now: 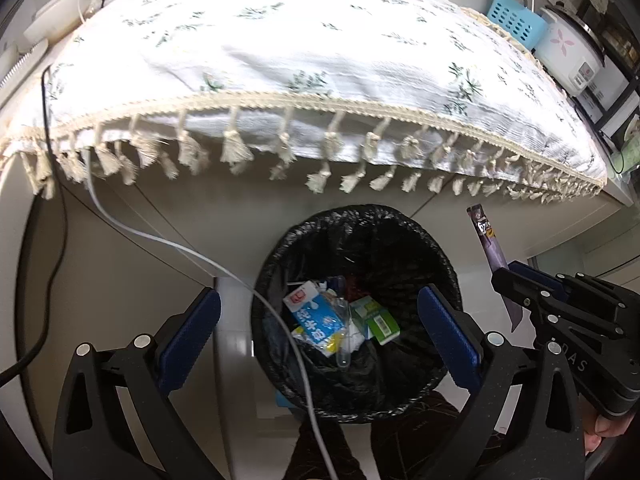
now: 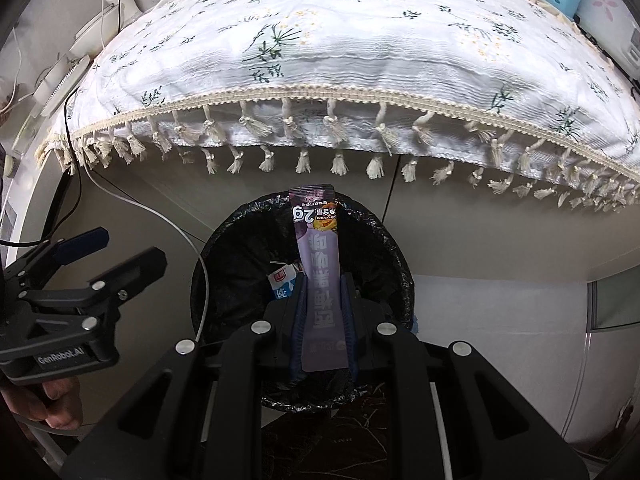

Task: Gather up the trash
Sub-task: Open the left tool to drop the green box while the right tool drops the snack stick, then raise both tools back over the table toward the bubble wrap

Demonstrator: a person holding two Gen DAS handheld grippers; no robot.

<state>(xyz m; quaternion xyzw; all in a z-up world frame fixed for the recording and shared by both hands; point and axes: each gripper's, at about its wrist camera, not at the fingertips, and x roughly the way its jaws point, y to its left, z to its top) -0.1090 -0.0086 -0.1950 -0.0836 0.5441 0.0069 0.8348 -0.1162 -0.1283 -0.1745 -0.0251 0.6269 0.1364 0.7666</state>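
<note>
A black-lined trash bin (image 1: 280, 248) stands on the floor under the table edge. Inside lie a blue-and-white carton (image 1: 316, 316), a green box (image 1: 380, 322) and other scraps. My left gripper (image 1: 318, 300) hangs open above the bin with nothing between its blue pads. At the right, my right gripper (image 1: 516, 280) is shut on a purple sachet (image 1: 490, 240) that sticks upward. In the right wrist view the sachet (image 2: 318, 240) stands between the shut pads of the right gripper (image 2: 323, 292), over the bin (image 2: 384, 248). The open left gripper (image 2: 116, 252) is at the left.
A table with a white floral tasselled cloth (image 1: 320, 60) overhangs the bin. A white cable (image 1: 180, 248) runs across the bin's left side and a black cable (image 1: 52, 240) hangs at the left. A blue basket (image 1: 514, 20) and a rice cooker (image 1: 568, 52) stand far right.
</note>
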